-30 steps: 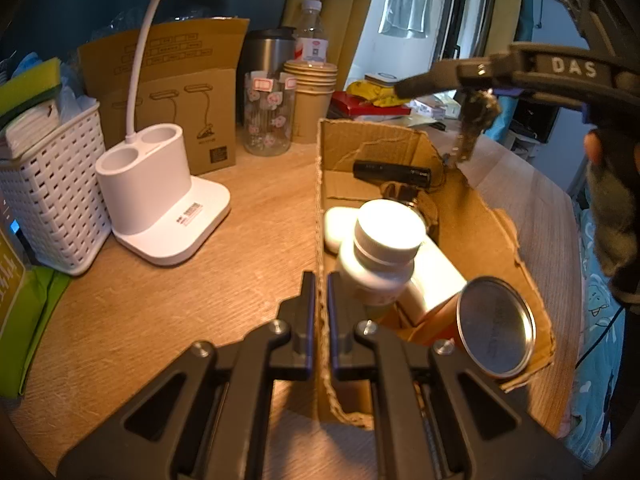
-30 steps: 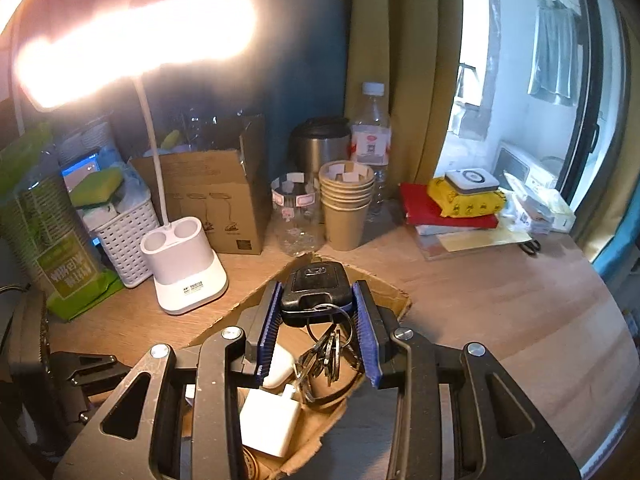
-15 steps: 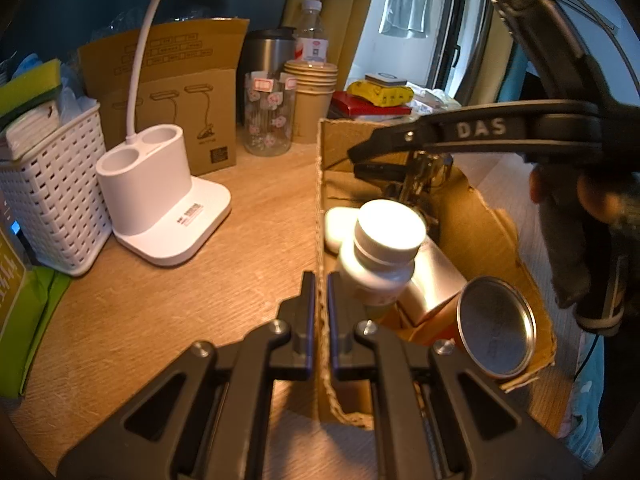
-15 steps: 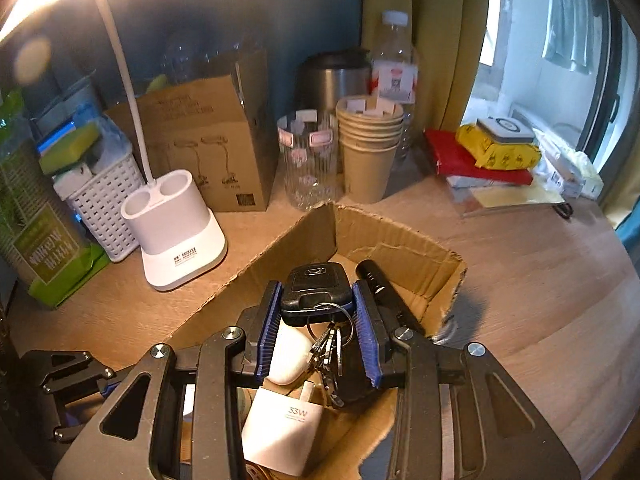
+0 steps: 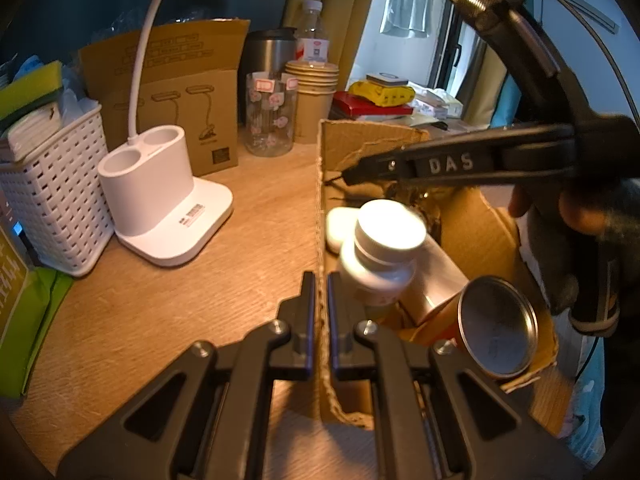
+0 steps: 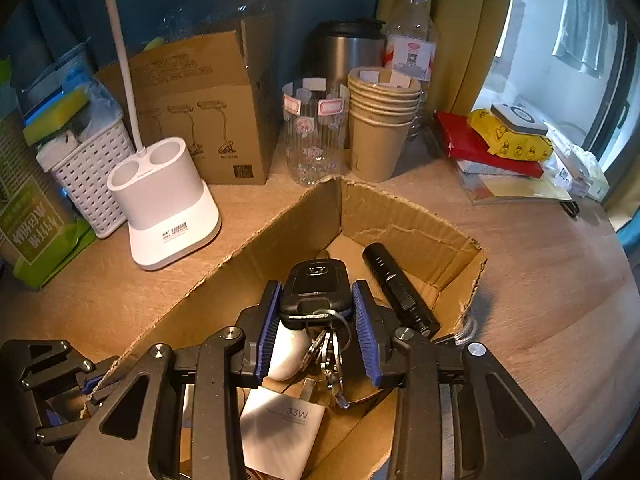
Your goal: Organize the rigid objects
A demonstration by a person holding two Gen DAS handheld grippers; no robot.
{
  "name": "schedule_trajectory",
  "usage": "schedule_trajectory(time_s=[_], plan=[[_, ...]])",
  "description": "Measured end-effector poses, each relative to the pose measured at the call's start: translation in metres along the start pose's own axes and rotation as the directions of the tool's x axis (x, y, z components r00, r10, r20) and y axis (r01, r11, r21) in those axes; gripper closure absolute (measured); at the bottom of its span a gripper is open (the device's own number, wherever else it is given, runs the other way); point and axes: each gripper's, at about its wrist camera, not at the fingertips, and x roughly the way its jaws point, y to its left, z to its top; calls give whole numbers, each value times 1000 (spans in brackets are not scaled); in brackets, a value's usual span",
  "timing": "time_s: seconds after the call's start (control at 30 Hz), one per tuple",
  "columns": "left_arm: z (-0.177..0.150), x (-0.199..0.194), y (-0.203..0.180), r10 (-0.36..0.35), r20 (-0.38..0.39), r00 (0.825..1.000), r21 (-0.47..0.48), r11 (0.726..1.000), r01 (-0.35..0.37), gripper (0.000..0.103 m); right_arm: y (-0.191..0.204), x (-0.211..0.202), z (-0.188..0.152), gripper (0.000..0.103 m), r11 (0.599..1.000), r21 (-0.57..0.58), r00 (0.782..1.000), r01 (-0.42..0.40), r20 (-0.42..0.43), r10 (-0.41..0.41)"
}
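An open cardboard box (image 6: 404, 216) stands on the wooden table. My right gripper (image 6: 316, 304) is shut on a black car key fob (image 6: 316, 288) with a bunch of keys (image 6: 330, 354) hanging below it, held low inside the box. A black flashlight (image 6: 396, 288), a white charger (image 6: 280, 428) and a white case lie in the box. My left gripper (image 5: 320, 312) is shut on the box's near wall (image 5: 321, 216). Beside it in the box are a white pill bottle (image 5: 380, 252) and a metal-lidded can (image 5: 496, 324). The right gripper (image 5: 348, 178) reaches in above them.
A white lamp base (image 5: 160, 200), a white basket (image 5: 52, 200), a lamp carton (image 6: 200, 108), a glass jar (image 6: 314, 132), stacked paper cups (image 6: 380, 120), a steel mug and a water bottle stand behind the box. Books and packets (image 6: 504, 136) lie at the back right.
My right gripper has come down from above the box into it, carrying the key fob and keys. My left gripper has stayed clamped on the box wall.
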Motion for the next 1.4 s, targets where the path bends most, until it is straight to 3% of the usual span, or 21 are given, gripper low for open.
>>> schedule_trajectory(time_s=[0.27, 0.4, 0.7, 1.17, 1.4], plan=[[0, -1, 0, 3, 0, 1000, 1, 1000, -3, 97, 2, 4, -3, 61, 1000, 2, 1000, -20, -19, 20], [1, -1, 0, 6, 1, 1000, 3, 1000, -6, 97, 4, 1, -3, 45, 999, -2, 999, -38, -9, 38], [0, -1, 0, 7, 1, 1000, 1, 1000, -7, 96, 1, -29, -6, 37, 1000, 14, 998, -18, 66, 17], [-2, -10, -5, 42, 6, 999, 10, 999, -42, 91, -19, -110, -41, 36, 993, 105, 981, 62, 176, -80], [-3, -26, -12, 98, 44, 994, 26, 995, -99, 85, -24, -153, -71, 36, 983, 152, 966, 100, 223, -132]])
